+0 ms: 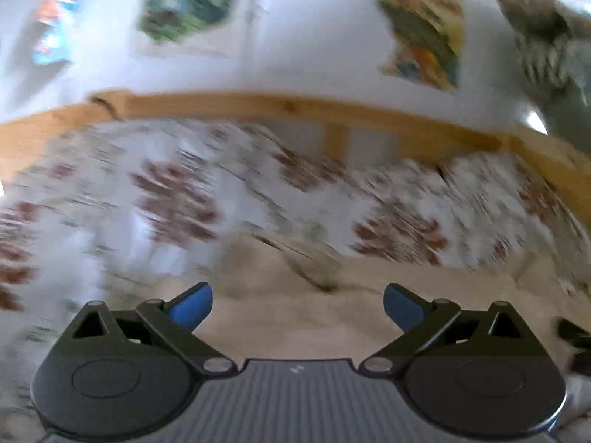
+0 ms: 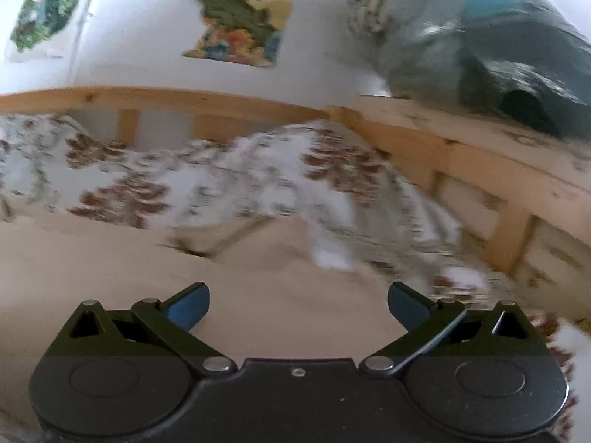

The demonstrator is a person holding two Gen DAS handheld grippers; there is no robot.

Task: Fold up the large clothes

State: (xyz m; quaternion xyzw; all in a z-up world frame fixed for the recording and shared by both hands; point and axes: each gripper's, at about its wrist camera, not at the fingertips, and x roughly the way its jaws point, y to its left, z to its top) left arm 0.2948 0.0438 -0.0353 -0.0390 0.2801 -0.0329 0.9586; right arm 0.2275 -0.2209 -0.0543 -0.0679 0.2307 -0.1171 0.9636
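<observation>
A home bedroom: a pine bed frame [image 2: 454, 155] holds a floral bedspread [image 2: 236, 173], colourful posters [image 2: 243, 11] hang on the white wall [image 1: 303, 51] above that frame, and bundled clothes or bags [image 2: 491, 48] (blurred) rest on its right rail.

A large beige garment [image 1: 295, 295] lies spread on the bed, its cloth plain, soft and lightly rumpled. In the right wrist view the same garment [image 2: 258, 277] fills the foreground, with a darker fold or opening along its far edge, where it meets a floral cover. Motion blur hides finer detail.
</observation>
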